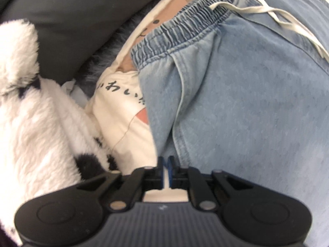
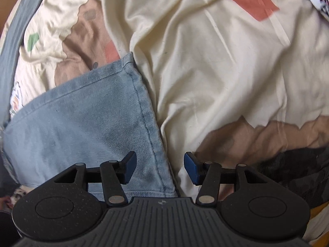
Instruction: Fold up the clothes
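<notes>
Light blue jeans (image 1: 246,103) lie flat on a cream printed bedsheet (image 1: 127,123). Their elastic waistband (image 1: 185,28) and white drawstring (image 1: 267,10) are at the top of the left wrist view. My left gripper (image 1: 166,164) hovers over the jeans' side edge with its blue pads a narrow slit apart, and only the sheet shows between them. In the right wrist view a jeans leg (image 2: 82,123) ends at a stitched hem (image 2: 144,107). My right gripper (image 2: 160,168) stands open just above that hem edge, one finger over the denim and the other over the sheet (image 2: 205,61).
A fluffy white and black blanket (image 1: 41,113) and a dark grey pillow (image 1: 82,20) lie left of the jeans. A grey band (image 2: 12,41) borders the sheet at far left, and a dark garment (image 2: 298,164) lies at the right.
</notes>
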